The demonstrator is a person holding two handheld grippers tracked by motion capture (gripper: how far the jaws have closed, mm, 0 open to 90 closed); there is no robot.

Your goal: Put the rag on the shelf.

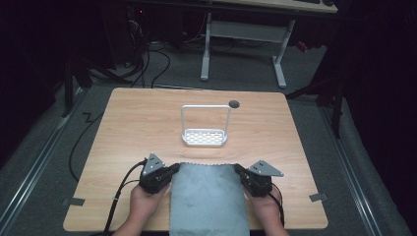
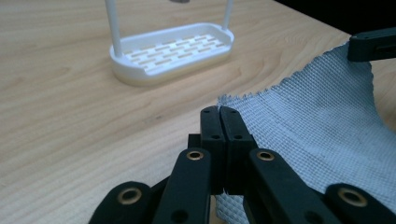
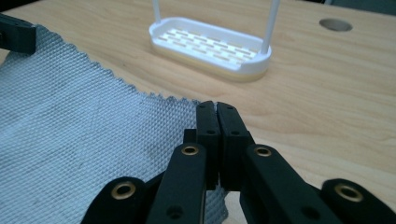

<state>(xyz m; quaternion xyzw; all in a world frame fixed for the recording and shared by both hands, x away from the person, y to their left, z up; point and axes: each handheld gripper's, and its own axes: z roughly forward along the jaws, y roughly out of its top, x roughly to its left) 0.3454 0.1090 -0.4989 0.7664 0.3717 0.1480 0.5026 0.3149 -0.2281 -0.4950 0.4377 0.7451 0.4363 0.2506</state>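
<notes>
No lettering, label, brand mark or number can be read anywhere: not on the grey cloth (image 1: 209, 196), the white rack (image 1: 204, 136) beyond the grippers, nor on the wooden table (image 1: 137, 123).

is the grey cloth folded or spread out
Spread out: the grey cloth lies as one flat sheet, its far corners pinched by the left gripper and right gripper.

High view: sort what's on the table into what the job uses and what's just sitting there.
In use: grey cloth, left tool and right tool, each shut on a far corner.
Lying about: white slotted rack, round hole in the table.
</notes>
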